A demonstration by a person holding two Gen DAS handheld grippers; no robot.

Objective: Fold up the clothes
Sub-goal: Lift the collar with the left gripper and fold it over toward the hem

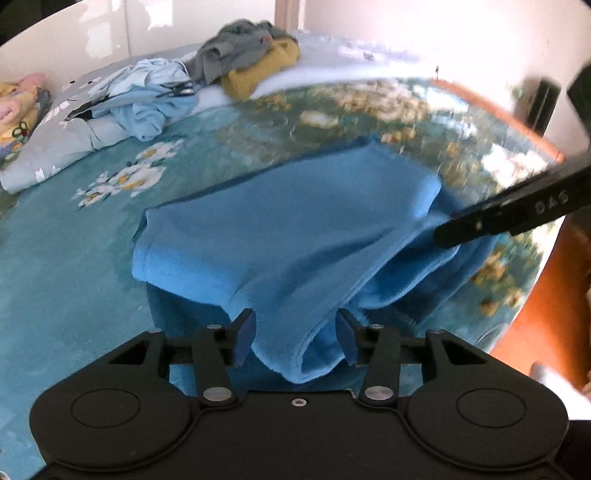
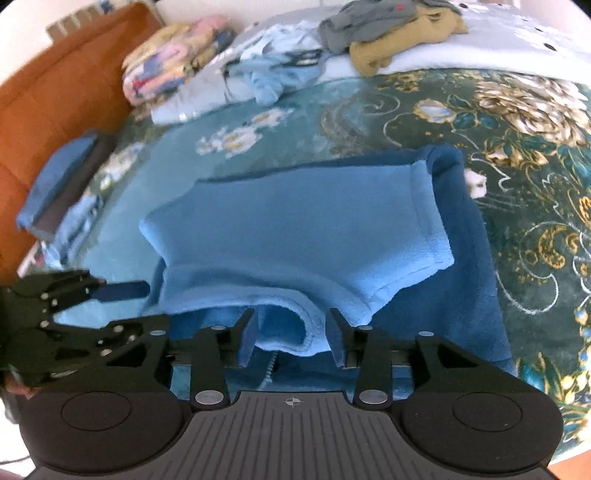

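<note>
Both tongs loosened over a blue fleece garment on the flowered bedspread.

The left gripper stands with its jaws apart, a hanging fold of the blue fleece garment between them, pads not pressing it. The right gripper is likewise parted around another loose fold, just beside the left one. The garment lies folded over directly ahead of both. Well beyond them sits a pile of unfolded clothes on the bedspread.

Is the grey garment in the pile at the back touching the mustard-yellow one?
Touching. In the right wrist view the grey garment lies draped on the mustard-yellow garment, overlapping its top edge with no gap; the left wrist view shows the same overlap.
</note>
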